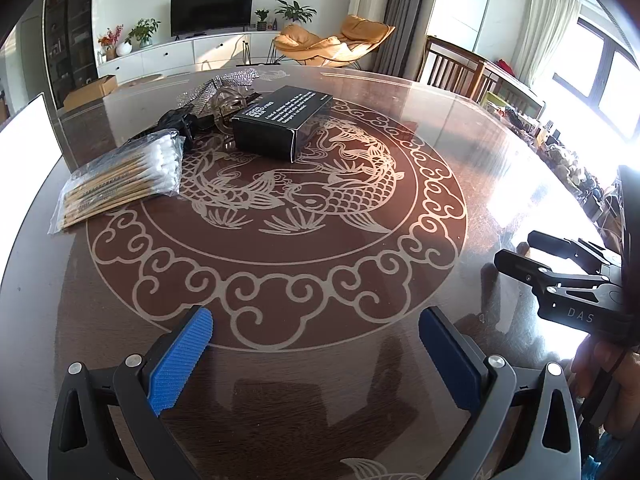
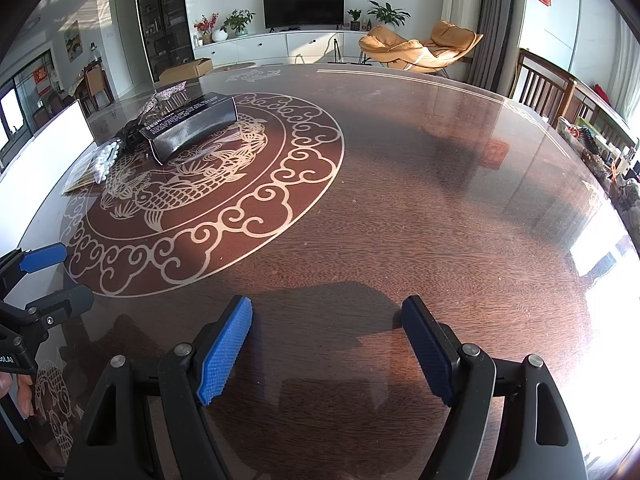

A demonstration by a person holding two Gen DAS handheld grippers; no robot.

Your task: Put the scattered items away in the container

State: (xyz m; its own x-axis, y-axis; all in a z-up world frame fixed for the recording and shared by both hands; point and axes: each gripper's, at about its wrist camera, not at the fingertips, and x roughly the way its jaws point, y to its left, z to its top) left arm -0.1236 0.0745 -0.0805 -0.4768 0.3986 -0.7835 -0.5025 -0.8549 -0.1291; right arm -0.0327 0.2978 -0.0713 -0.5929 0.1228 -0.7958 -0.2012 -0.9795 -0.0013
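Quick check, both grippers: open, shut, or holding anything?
Left gripper: open, holding nothing, above the bare table.
Right gripper: open, holding nothing, also over bare table.

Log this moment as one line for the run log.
left claw: open, empty | right claw: open, empty | black box, cotton swab pack: on table, untouched

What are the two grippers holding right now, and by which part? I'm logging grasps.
Nothing. The left gripper and right gripper are both open over the bare table, nothing between their pads.
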